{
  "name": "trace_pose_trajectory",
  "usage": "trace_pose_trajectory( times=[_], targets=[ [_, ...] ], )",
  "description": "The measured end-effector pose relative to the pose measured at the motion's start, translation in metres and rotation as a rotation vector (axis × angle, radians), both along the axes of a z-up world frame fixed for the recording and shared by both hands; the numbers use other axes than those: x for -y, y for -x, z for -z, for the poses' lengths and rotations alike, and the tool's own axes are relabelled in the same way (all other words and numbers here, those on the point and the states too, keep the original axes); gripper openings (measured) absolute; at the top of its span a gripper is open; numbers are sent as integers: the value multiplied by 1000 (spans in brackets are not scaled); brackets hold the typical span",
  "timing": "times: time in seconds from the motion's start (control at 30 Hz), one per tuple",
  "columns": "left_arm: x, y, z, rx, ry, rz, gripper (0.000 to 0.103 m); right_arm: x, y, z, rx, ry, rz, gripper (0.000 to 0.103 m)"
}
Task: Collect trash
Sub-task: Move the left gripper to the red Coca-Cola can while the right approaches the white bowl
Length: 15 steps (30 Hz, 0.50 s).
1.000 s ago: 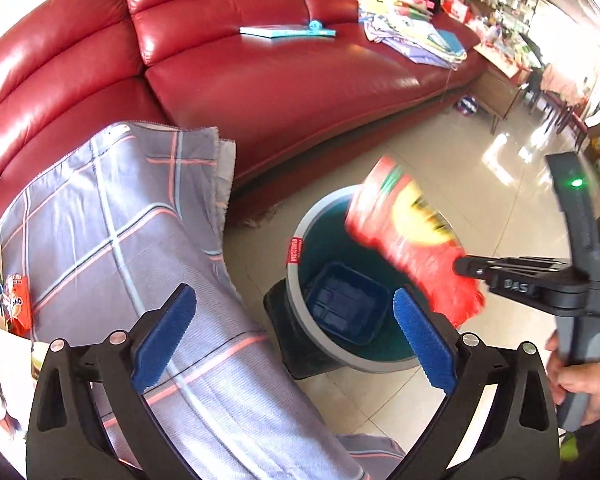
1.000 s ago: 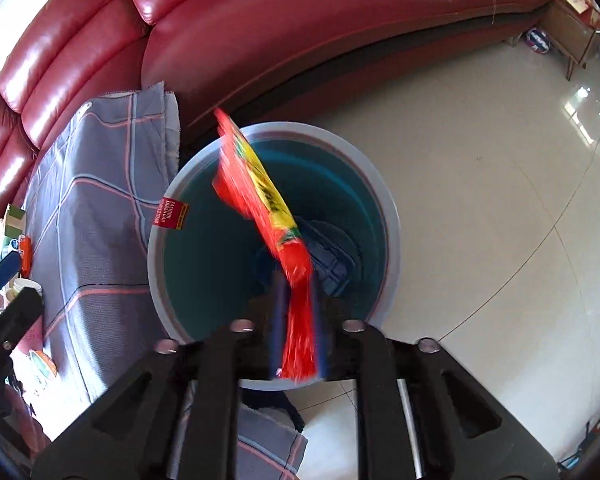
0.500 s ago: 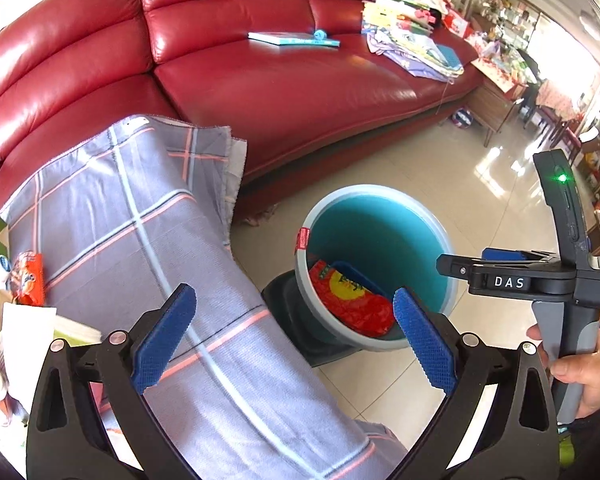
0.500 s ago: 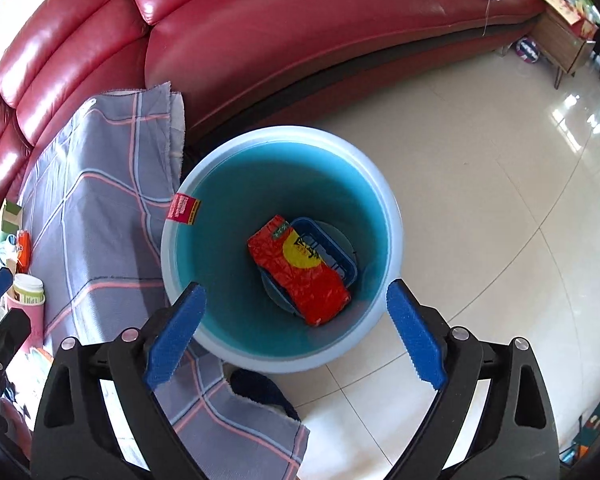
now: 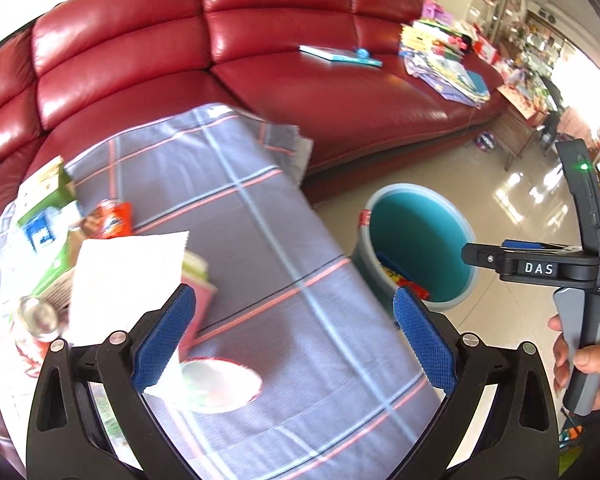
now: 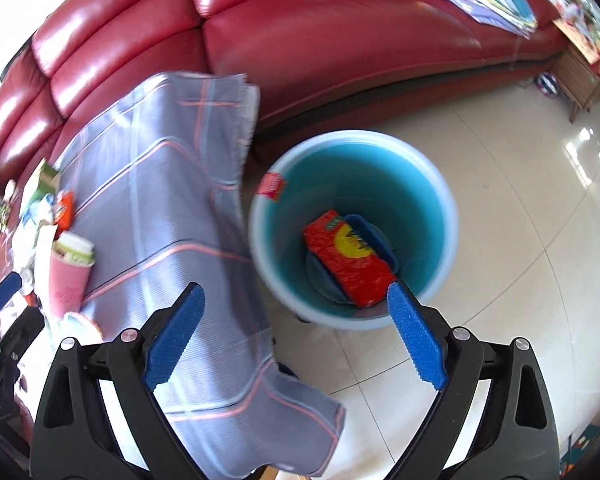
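**Right wrist view: red packet lies in the bucket, both tongs empty**

The right gripper (image 6: 296, 336) hangs over the rim of the teal bucket (image 6: 452, 236), its blue pads spread wide with nothing between them. A red snack packet (image 6: 348, 258) with a yellow disc lies flat at the bottom of the bucket, across a dark blue tray (image 6: 374, 232). The bucket stands on the pale tiled floor (image 6: 520, 208), just beside a table draped in a grey checked cloth (image 6: 172, 216) and in front of a red leather sofa (image 6: 320, 44).

In the left wrist view, the left gripper (image 5: 294, 338) is also spread open and empty above the cloth. More litter waits there: a white sheet of paper (image 5: 124, 276), an orange wrapper (image 5: 110, 218) and a green-and-white carton (image 5: 46, 194). A person's hand (image 5: 592, 364) holds the right tool's handle.
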<state>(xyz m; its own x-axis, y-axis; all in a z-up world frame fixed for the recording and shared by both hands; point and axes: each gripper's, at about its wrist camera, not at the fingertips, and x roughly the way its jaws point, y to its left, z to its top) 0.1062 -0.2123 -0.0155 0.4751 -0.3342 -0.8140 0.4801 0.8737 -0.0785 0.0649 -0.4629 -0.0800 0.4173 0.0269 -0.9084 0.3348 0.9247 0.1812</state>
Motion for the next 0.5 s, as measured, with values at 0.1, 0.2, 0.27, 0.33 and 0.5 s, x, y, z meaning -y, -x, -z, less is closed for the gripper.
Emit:
trace_pose_trajectory(
  times=[0.1, 0.2, 0.27, 0.33, 0.5],
  targets=[
    [-33, 3, -4, 10, 2, -40, 99, -30, -4, -11, 10, 10, -58, 89],
    [-69, 4, -6, 18, -10, -93, 99, -61, -10, -19, 19, 13, -117, 89],
    [-94, 2, -5, 10, -4, -128, 99, -83, -14, -22, 20, 18, -154, 89],
    [-117, 2, -3, 10, -9, -162, 99, -104, -17, -23, 13, 26, -191, 89],
    [-174, -2, 9, 7, -46, -225, 99, -153, -28, -19, -15, 39, -276, 89]
  ],
)
